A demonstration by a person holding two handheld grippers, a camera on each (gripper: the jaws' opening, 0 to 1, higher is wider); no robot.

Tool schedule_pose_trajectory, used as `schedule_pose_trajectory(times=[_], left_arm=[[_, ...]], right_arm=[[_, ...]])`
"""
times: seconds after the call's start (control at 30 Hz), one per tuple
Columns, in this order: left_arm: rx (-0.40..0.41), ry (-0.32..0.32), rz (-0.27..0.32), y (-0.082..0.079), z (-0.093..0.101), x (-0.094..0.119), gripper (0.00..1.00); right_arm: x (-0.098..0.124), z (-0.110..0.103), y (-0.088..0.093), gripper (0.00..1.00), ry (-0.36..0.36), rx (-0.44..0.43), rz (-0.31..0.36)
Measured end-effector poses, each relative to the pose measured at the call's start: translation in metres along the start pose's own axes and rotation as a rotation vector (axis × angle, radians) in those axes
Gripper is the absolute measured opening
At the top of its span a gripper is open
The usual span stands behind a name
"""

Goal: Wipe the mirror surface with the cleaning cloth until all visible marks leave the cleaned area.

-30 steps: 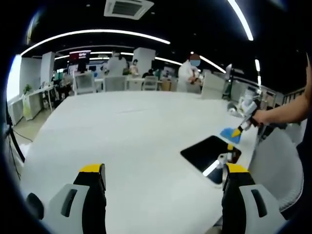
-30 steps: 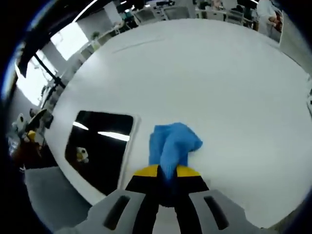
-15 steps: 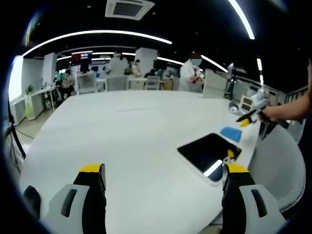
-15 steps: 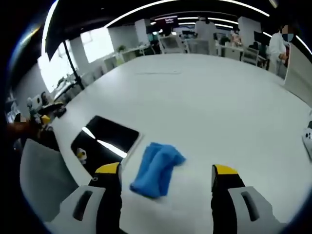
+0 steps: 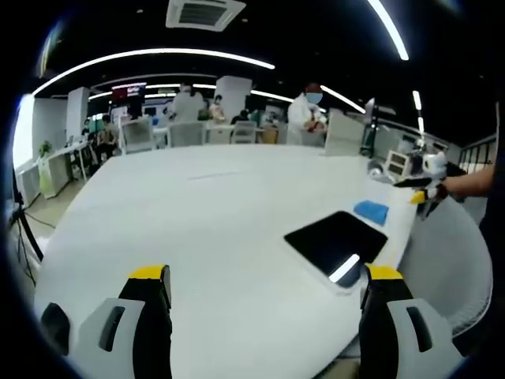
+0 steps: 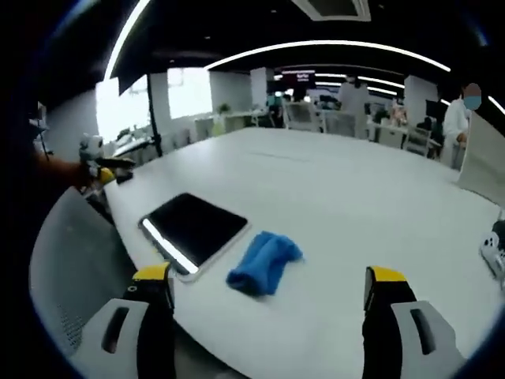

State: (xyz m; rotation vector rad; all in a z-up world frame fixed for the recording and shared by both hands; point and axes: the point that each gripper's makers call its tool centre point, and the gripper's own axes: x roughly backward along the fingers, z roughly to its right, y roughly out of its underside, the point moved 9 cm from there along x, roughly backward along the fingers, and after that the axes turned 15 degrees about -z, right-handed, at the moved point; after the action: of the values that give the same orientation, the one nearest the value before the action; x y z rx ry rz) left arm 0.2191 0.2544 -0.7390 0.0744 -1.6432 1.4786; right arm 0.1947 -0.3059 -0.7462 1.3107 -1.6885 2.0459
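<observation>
Crumpled blue cleaning cloth [image 6: 264,263], soft, light, lies beside dark rectangular mirror [image 6: 193,227] near the white table [image 6: 339,205] edge; pinch its raised fold. Both grippers [image 5: 264,316] [image 6: 268,316] gape, holding nothing.

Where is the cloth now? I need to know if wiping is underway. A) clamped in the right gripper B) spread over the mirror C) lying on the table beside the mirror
C: the cloth lies loose on the table beside the mirror, ahead of the open right gripper.

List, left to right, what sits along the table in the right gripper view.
The other tool, held in a hand → mirror → blue cleaning cloth → a small white item at the right edge, too cut off to identify.
</observation>
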Motion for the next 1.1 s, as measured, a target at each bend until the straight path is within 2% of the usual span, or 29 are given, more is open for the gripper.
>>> schedule_pose_trajectory(times=[0.03, 0.13, 0.53, 1.1], left_arm=[[0.027, 0.025, -0.004, 0.0005, 0.0017, -0.0004, 1.0], [0.012, 0.018, -0.001, 0.0012, 0.0005, -0.0001, 1.0], [0.013, 0.012, 0.01, -0.0014, 0.0012, 0.0056, 1.0], [0.007, 0.014, 0.012, -0.0056, -0.0025, 0.0081, 1.0]], right_arm=[[0.0012, 0.0013, 0.0023, 1.0, 0.009, -0.007, 0.0], [0.0025, 0.0032, 0.0077, 1.0, 0.016, -0.022, -0.012], [0.0023, -0.0029, -0.0004, 1.0, 0.006, 0.006, -0.003], [0.0066, -0.0057, 0.0009, 1.0, 0.0, 0.011, -0.004]])
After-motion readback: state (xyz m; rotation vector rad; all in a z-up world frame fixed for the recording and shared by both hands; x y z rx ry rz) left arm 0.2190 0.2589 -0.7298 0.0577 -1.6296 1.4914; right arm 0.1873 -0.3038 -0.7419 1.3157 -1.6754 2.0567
